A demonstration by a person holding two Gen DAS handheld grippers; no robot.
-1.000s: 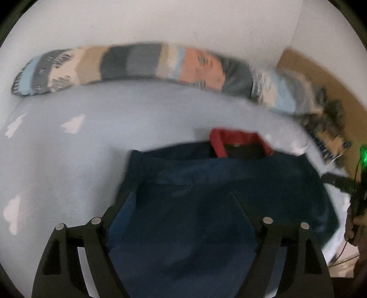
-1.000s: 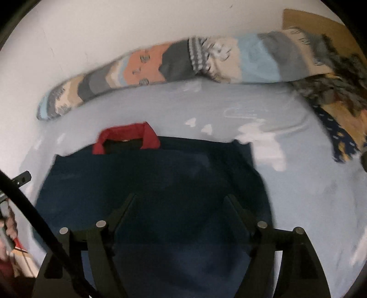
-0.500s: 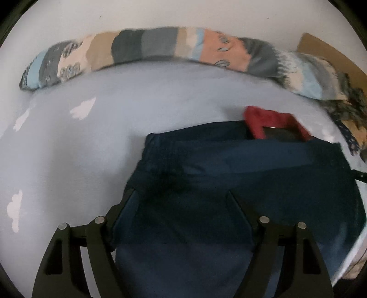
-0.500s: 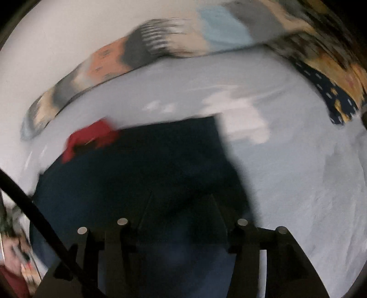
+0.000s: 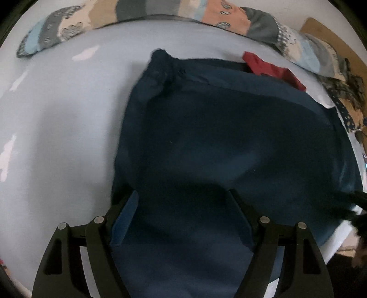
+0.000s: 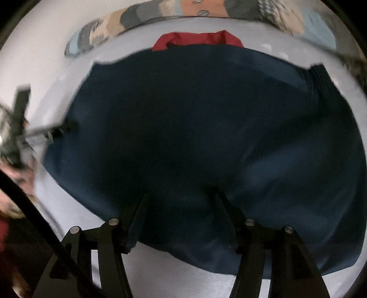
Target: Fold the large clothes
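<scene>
Navy fabric is filling most of the left wrist view: the dark blue garment [image 5: 229,137] is lying spread on the pale blue bed sheet [image 5: 64,128], its red collar [image 5: 273,68] peeking out at the upper right of the frame and a bunched cuff or corner sitting at the upper centre. The left gripper [image 5: 183,220] is hanging low over the garment's near edge with its jaws spread wide; cloth is showing between them, but whether the pads are touching it cannot be told. A striped patterned bolster [image 5: 206,16] is running along the top of the frame.

In the right wrist view the same garment [image 6: 206,128] is lying with its collar [image 6: 199,39] at the top centre, and the right gripper [image 6: 181,206] is poised over the hem at the bottom of the frame, its jaws opening and gripping nothing that can be seen; the picture is smeared by motion.

The step in hand looks like lining up both grippers on the near hem for a fold toward the collar. The next move likely calls for pinching the hem at two spaced points.

Only the left view is showing the sheet's white cloud prints [image 5: 86,53] and the bunched corner; only the right view is showing the ribbed edge [image 6: 318,78] at the upper right and a blurred person's hand [image 6: 13,146] at the left edge.
</scene>
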